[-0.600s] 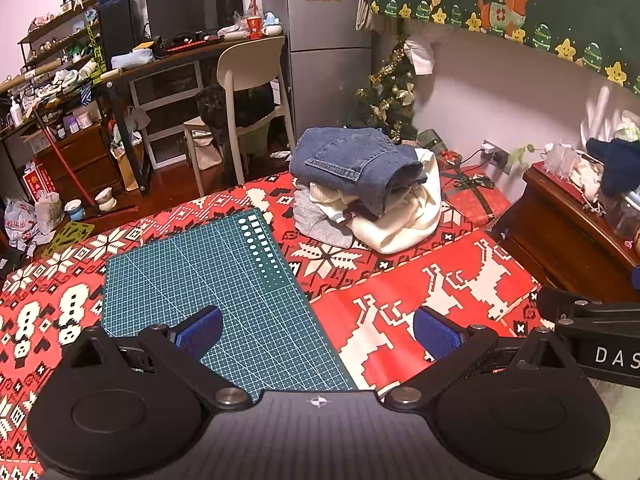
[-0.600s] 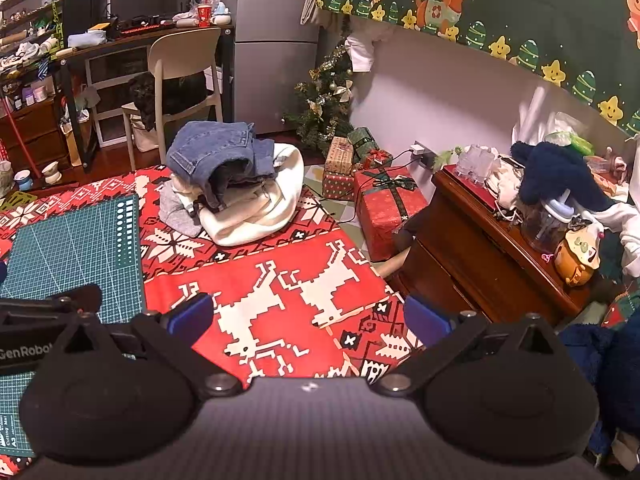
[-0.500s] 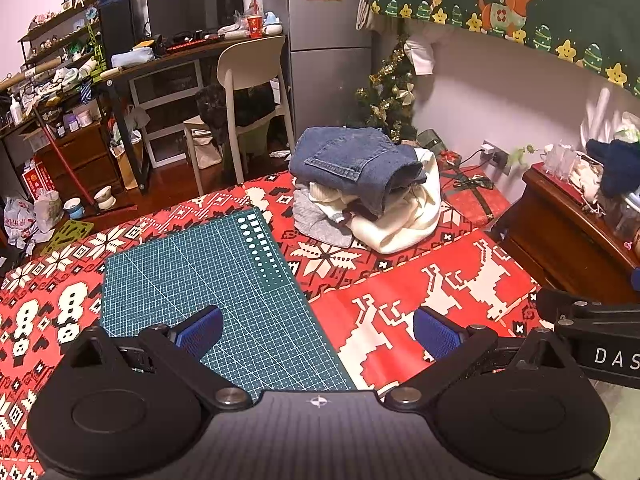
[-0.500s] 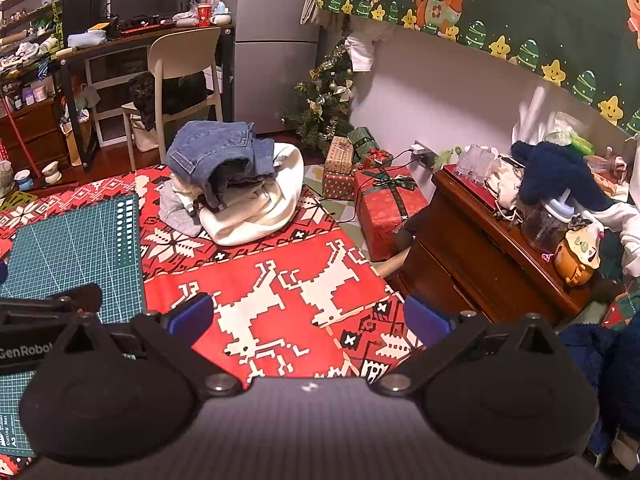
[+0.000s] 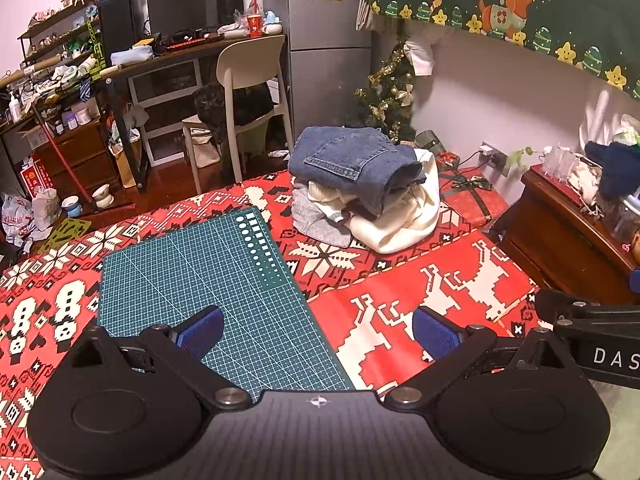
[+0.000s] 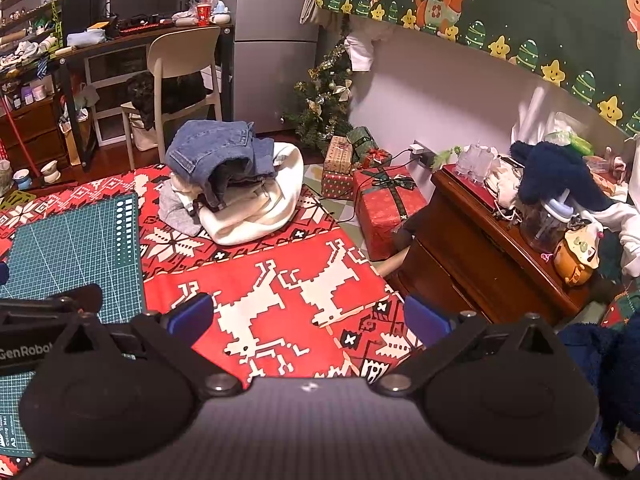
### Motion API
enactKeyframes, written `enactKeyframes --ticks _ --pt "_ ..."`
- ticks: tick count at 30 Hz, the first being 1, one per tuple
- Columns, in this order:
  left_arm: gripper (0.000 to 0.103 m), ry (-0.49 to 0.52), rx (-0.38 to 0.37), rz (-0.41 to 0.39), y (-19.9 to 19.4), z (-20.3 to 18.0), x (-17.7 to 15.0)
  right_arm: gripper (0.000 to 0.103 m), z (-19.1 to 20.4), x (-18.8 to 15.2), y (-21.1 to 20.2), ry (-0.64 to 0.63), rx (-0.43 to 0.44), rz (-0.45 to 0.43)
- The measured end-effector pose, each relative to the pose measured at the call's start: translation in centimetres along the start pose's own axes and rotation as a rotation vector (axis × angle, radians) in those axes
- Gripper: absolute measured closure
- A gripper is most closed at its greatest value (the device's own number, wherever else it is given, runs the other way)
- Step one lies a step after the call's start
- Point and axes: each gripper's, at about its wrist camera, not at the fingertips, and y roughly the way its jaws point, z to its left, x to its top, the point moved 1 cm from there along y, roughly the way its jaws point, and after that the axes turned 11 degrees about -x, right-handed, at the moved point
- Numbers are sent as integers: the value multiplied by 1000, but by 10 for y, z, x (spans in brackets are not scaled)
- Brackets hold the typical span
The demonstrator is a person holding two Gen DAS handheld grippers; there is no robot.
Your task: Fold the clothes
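Note:
A pile of clothes lies at the far side of the red patterned cloth (image 5: pixel 420 280): blue jeans (image 5: pixel 352 160) on top, a cream garment (image 5: pixel 404 220) and a grey one (image 5: pixel 316 220) beneath. The right wrist view shows the same jeans (image 6: pixel 216 152) over the cream garment (image 6: pixel 256 220). My left gripper (image 5: pixel 318 332) hovers open over the near edge of the green cutting mat (image 5: pixel 200 272), nothing between its blue pads. Over the reindeer pattern my right gripper (image 6: pixel 306 318) also stands open and empty. Both are well short of the pile.
A wooden cabinet (image 6: pixel 480 248) crowded with items stands at the right, wrapped gift boxes (image 6: pixel 384 204) and a small Christmas tree (image 6: pixel 328 92) behind the pile. A white chair (image 5: pixel 248 80) and cluttered desk (image 5: pixel 160 60) are at the back left.

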Motion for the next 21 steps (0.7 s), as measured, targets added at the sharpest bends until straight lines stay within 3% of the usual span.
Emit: enactKeyframes --ticks 21 --pt "1 3 4 -7 1 3 -2 1 3 -2 1 -7 3 3"
